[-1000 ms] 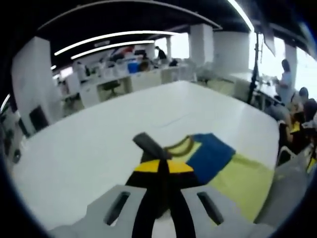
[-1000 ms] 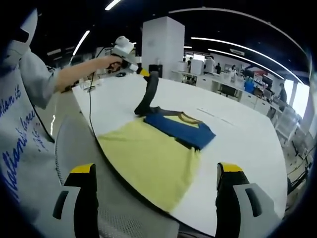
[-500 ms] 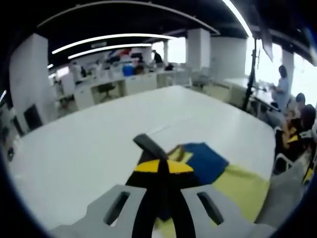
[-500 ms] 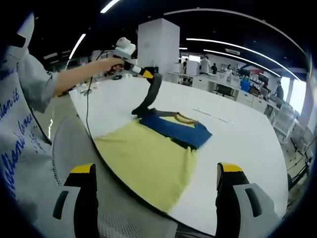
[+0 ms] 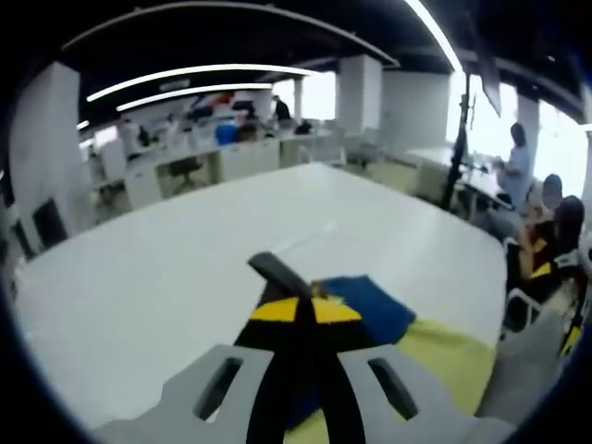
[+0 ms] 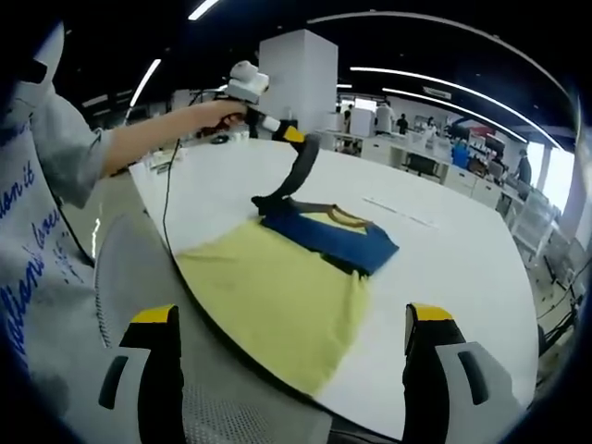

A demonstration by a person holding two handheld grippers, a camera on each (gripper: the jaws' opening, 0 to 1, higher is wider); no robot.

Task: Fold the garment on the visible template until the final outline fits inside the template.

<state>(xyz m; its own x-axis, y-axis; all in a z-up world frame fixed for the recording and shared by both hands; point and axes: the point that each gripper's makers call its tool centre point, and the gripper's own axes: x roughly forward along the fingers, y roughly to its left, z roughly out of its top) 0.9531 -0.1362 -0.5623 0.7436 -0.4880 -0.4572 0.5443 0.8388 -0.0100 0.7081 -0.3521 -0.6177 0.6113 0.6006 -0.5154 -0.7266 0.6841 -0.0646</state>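
A yellow T-shirt (image 6: 277, 296) lies on the white table (image 6: 453, 268), with a blue panel (image 6: 328, 236) folded across its upper part. In the left gripper view the blue panel (image 5: 370, 305) and yellow body (image 5: 444, 356) lie just beyond my jaws. My left gripper (image 5: 296, 310) is shut on the dark grey sleeve (image 5: 277, 271) and holds it up off the table. The right gripper view shows this left gripper (image 6: 296, 137) in a person's hand (image 6: 217, 111), the grey sleeve (image 6: 294, 180) hanging from it to the shirt's far corner. My right gripper (image 6: 291, 314) is open, near the table's edge, holding nothing.
A grey mesh chair (image 6: 139, 277) stands at the table's near edge beside the person's sleeve (image 6: 65, 139). Thin marks (image 6: 398, 211) run across the table past the shirt. Desks (image 5: 231, 153) and seated people (image 5: 555, 231) fill the room behind.
The left gripper has carried the lifted grey sleeve sideways, towards the shirt's middle. The right gripper has stayed open and still.
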